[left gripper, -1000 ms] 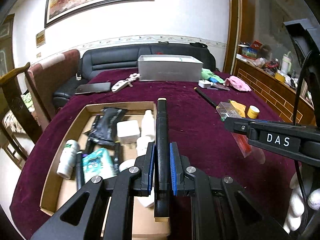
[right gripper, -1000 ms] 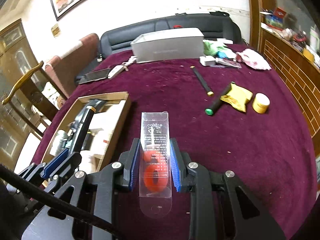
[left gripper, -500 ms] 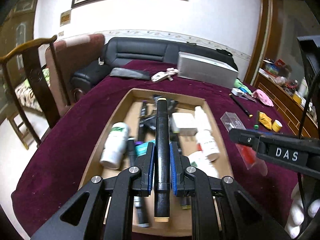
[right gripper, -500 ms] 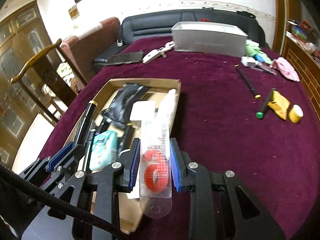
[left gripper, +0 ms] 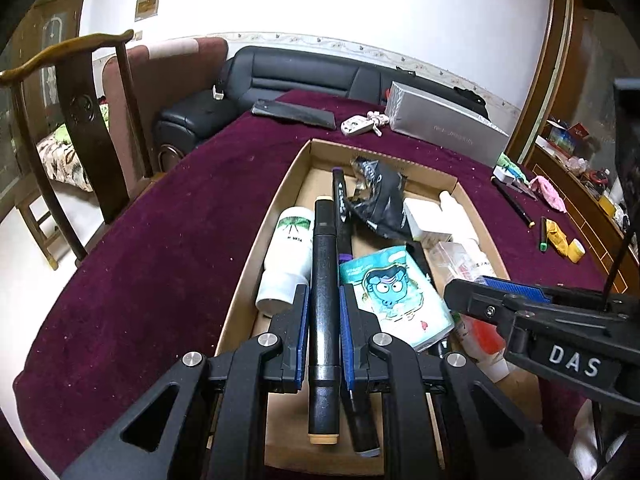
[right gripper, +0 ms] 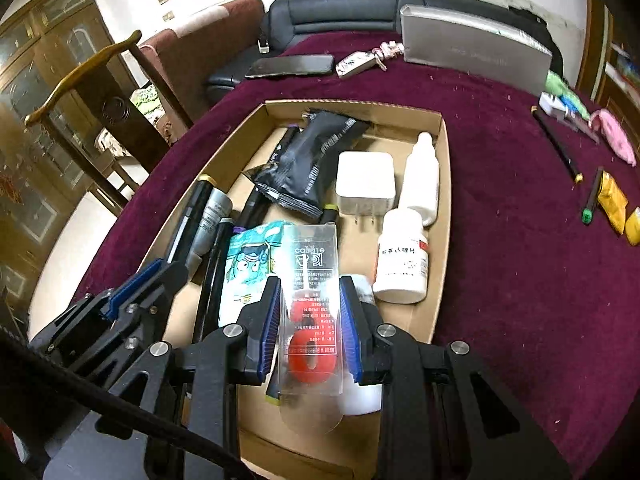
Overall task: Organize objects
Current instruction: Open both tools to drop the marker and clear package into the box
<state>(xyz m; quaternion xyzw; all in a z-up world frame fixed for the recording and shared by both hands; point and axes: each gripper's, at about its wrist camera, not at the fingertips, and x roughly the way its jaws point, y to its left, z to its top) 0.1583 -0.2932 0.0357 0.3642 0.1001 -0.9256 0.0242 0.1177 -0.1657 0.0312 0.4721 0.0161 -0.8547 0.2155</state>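
cardboard box (right gripper: 443, 184): l tongs (left gripper: 324, 316) clamping black marker (left gripper: 325, 280); r tongs (right gripper: 310, 312) clamping clear packet (right gripper: 311, 280), r-view only.

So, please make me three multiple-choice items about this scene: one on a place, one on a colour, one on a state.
1. Where does the white charger plug lie?
A. in the cardboard tray
B. on the sofa
C. on the chair

2. What colour is the ring inside the clear packet?
A. green
B. red
C. white

3. What do the left tongs do?
A. stand open
B. clamp a black marker
C. clamp a bottle

Answers: 1 A, it rests on the tray floor; 2 B, red shows through the plastic; 3 B, both pads press the marker.
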